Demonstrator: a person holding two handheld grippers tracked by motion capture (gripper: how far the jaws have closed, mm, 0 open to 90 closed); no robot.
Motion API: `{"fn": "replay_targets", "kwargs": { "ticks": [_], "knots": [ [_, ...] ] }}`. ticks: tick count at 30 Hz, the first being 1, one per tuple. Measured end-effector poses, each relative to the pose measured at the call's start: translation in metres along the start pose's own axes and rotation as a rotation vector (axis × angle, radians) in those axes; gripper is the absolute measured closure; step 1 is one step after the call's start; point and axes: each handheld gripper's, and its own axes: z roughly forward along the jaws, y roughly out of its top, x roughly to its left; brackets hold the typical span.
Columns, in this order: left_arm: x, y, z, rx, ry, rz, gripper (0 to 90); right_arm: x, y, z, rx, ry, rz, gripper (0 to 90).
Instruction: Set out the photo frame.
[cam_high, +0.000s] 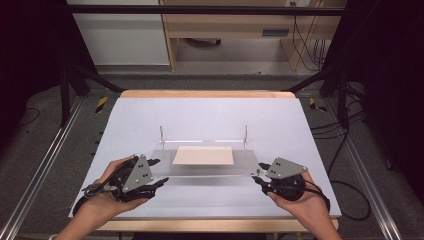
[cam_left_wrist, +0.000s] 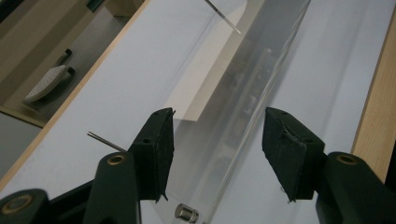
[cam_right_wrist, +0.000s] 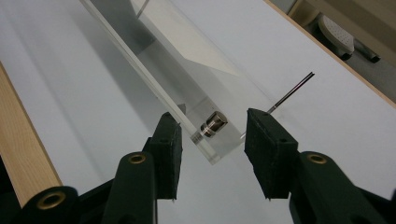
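High view: the left gripper (cam_high: 156, 172) sits at the left end of a clear acrylic stand (cam_high: 200, 167) on the white table (cam_high: 210, 115), and the right gripper (cam_high: 258, 173) sits at its right end, so the stand lies between the two tools, in front of both hands.

Left gripper view: the jaws stand apart and released, with the stand's left end reaching in between them but touching neither pad, as far as can be seen. Judging by this, the step is a two-handed grasp of the stand. To do it well, each gripper should close squarely on the thick plate edge, both at once, so the piece stays level.

The plate is transparent, smooth and flat, with polished edges; it will likely be slippery. A cream card (cam_high: 203, 155) lies on it, thin and matte. Small metal studs (cam_right_wrist: 213, 124) join its layers near the corners, and thin metal rods (cam_right_wrist: 293, 91) rise from it just beyond the jaws.

Right gripper view: the jaws are also open, straddling the plate's right corner without contact, the stud just ahead between them. The pads (cam_right_wrist: 264, 150) are black and rubbery.
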Motion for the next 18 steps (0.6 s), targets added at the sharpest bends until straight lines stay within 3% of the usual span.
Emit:
{"fn": "replay_targets", "kwargs": {
  "ticks": [5,8,18],
  "knots": [
    [-0.006,-0.005,0.006,0.02,-0.005,0.032,48.6,-0.001,0.002,0.0,0.01,0.007,0.005,56.9],
    [-0.011,-0.006,0.011,0.044,0.022,0.065,50.7,-0.002,0.002,0.0,0.012,0.01,0.009,56.8],
    [-0.013,-0.002,0.026,0.074,0.051,0.096,59.5,-0.004,0.005,0.0,0.031,0.028,0.016,56.4]
  ]
}}
